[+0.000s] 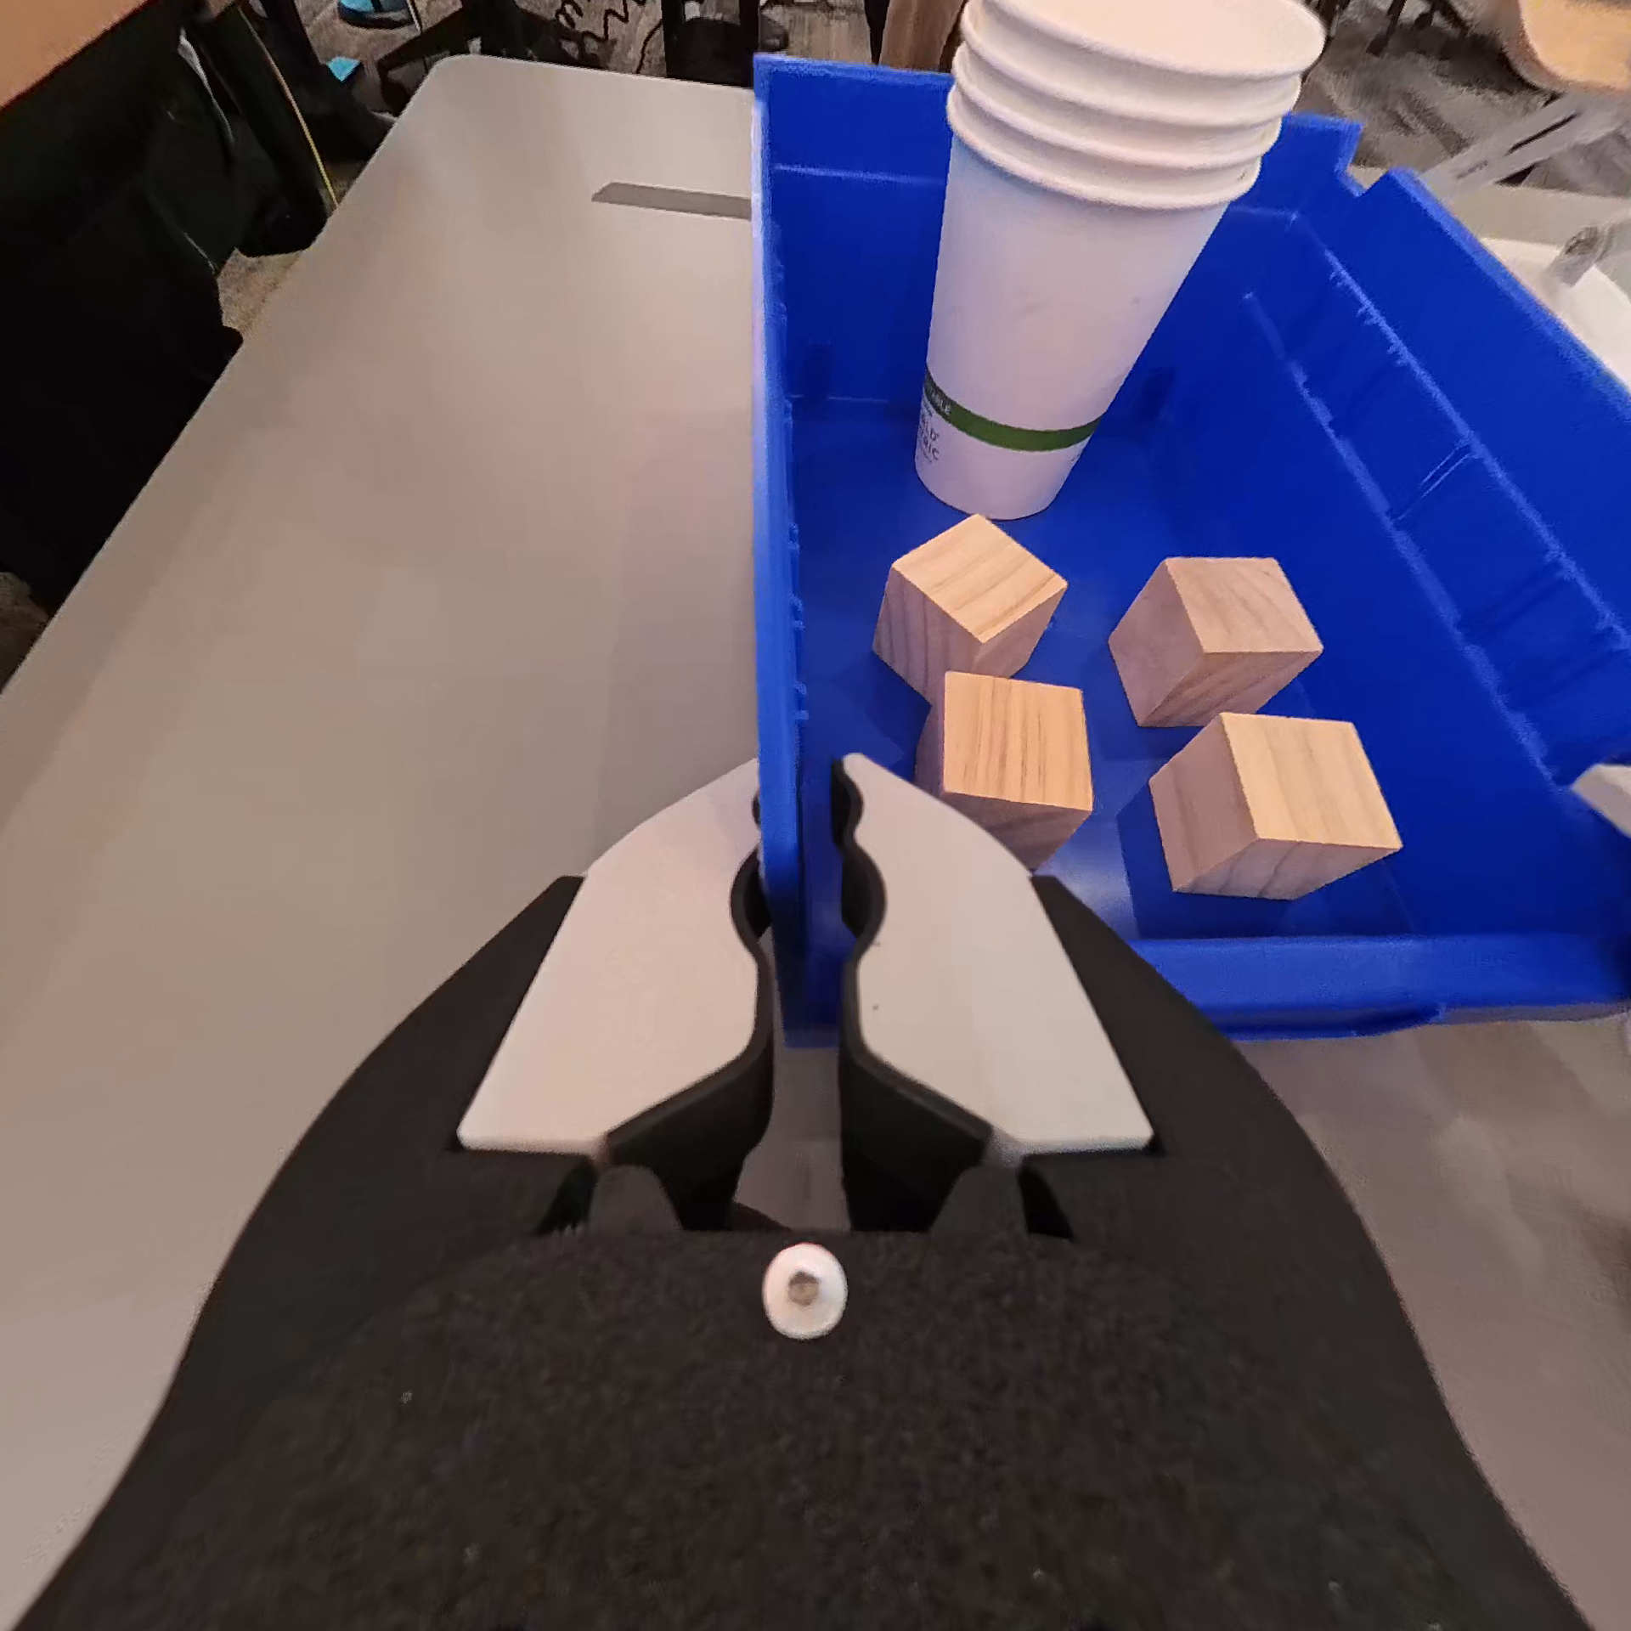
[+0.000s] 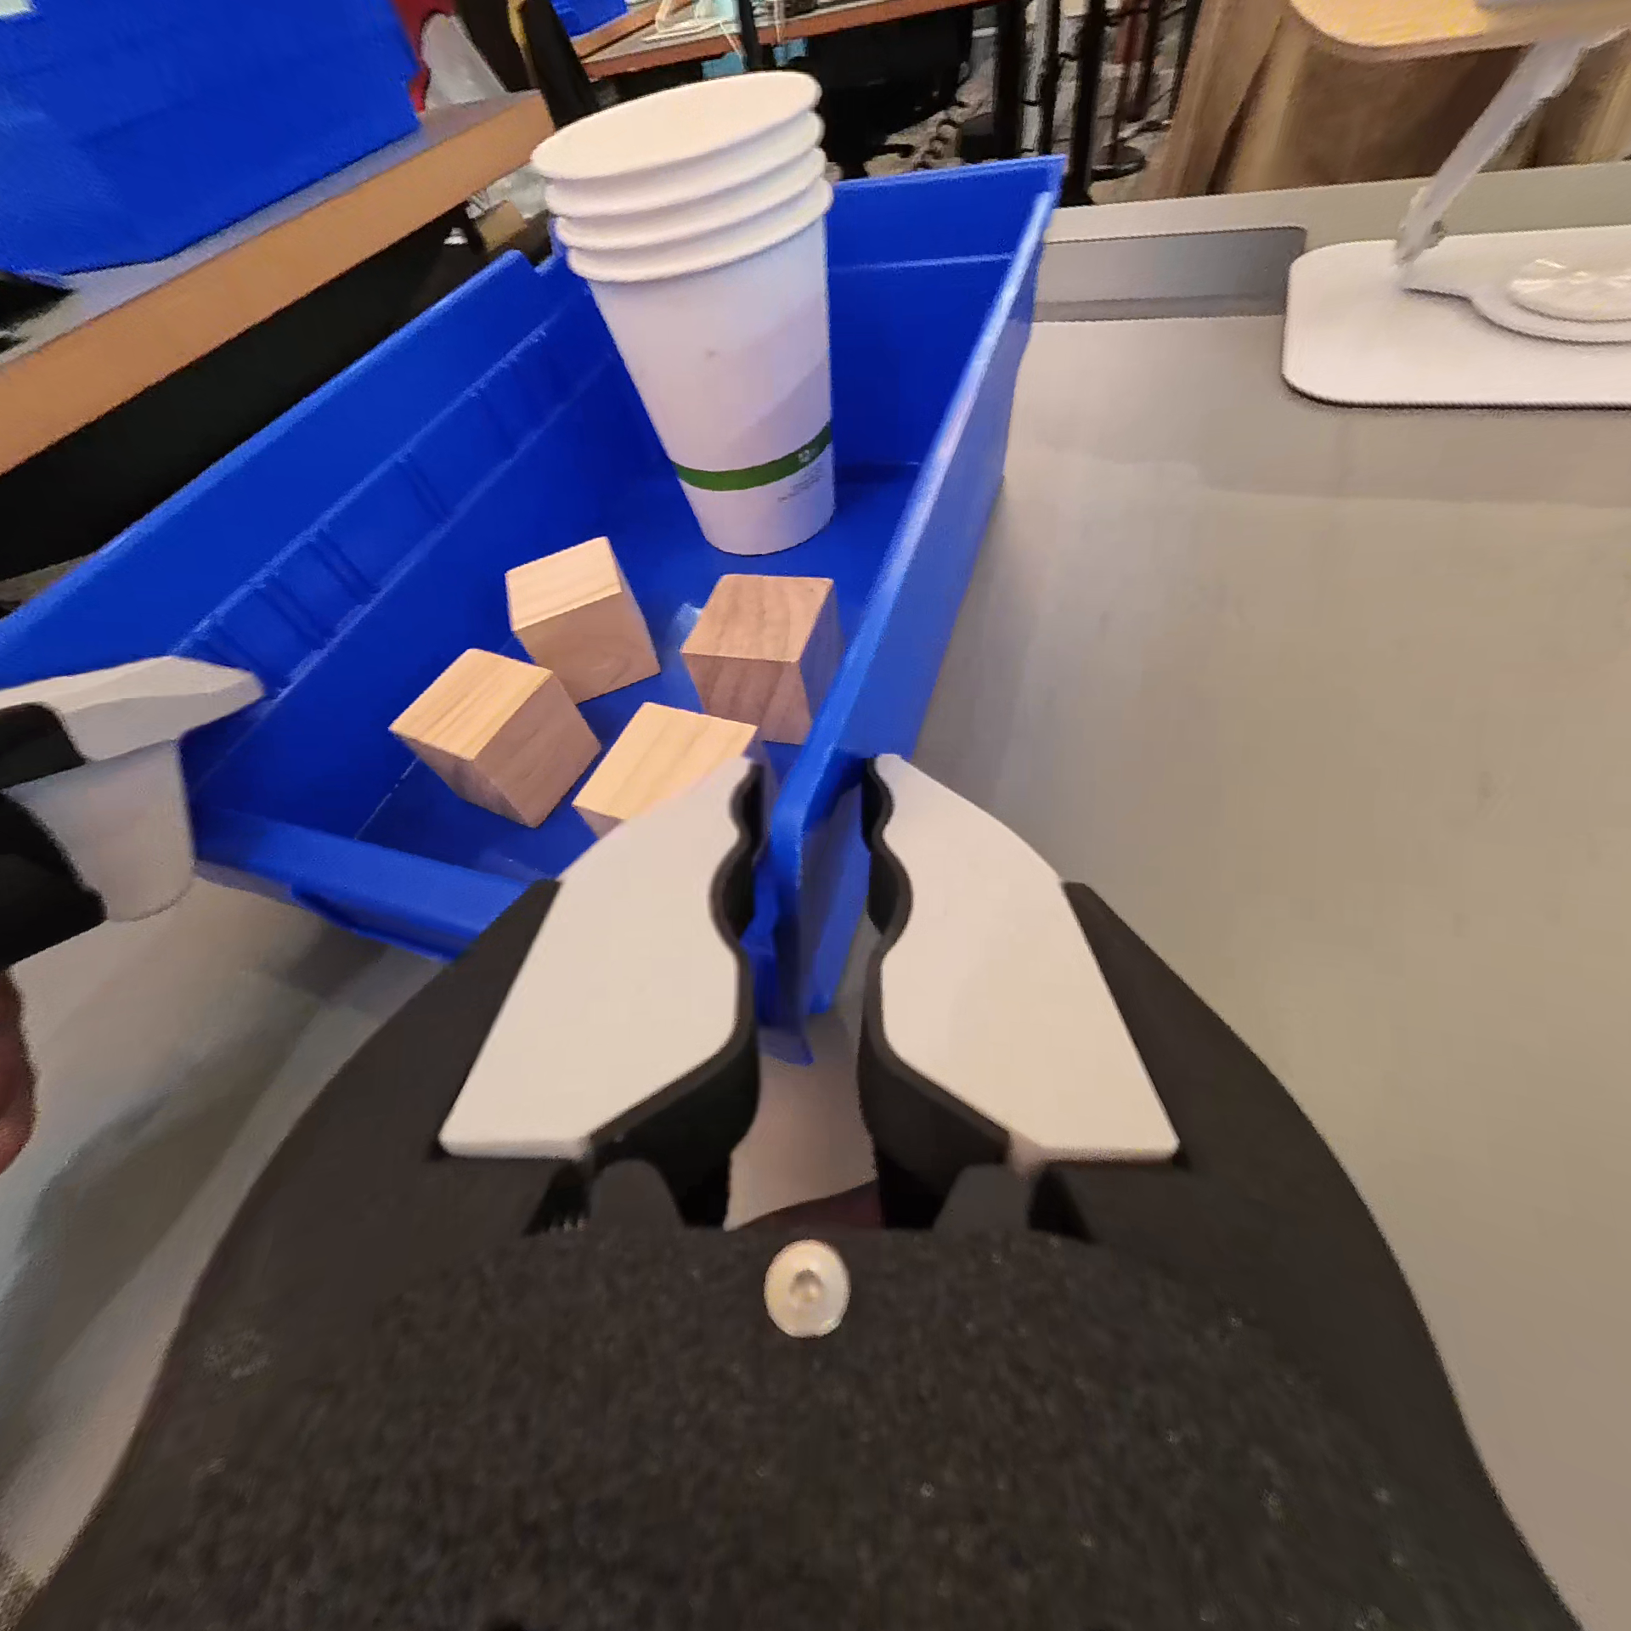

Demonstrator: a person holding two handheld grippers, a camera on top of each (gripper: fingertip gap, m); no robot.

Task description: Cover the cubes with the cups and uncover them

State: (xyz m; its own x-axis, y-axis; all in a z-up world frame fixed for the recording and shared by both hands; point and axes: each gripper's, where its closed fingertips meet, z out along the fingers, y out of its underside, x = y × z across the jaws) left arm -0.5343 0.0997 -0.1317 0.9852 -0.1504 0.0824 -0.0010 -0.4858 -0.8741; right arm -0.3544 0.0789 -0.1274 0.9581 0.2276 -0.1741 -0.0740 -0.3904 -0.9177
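Cups, four white paper ones nested into a single upright stack point(image 1: 1072, 265) with a green band near the base, stand inside the open blue plastic bin point(image 1: 1456, 459) at its far end, ahead of both claws and well beyond their tips. Four pale wooden cubes point(image 1: 1006, 763) lie loose on the bin floor between the stack and the bin's near wall, two of them touching, the others just apart. The left gripper point(image 1: 799, 847) straddles the bin's left side wall near its near corner, fingers narrowed onto the wall, one inside and one outside; it appears clamped on it. The right gripper point(image 2: 807, 821) does the same on the bin's right side wall, with the nearest cube point(image 2: 662, 763) just beside its inner finger. So both claws hold the bin, neither holds a cup. The stack's long axis is vertical, slightly leaning, standing nearer the bin's right wall, so the right claw looks the closer one. To reach it, either claw must first release and lift over the wall; the cubes crowd the path along the floor. Outside the bin, on the grey table point(image 2: 1236, 706), a white flat stand base point(image 2: 1456, 344) sits well to the right
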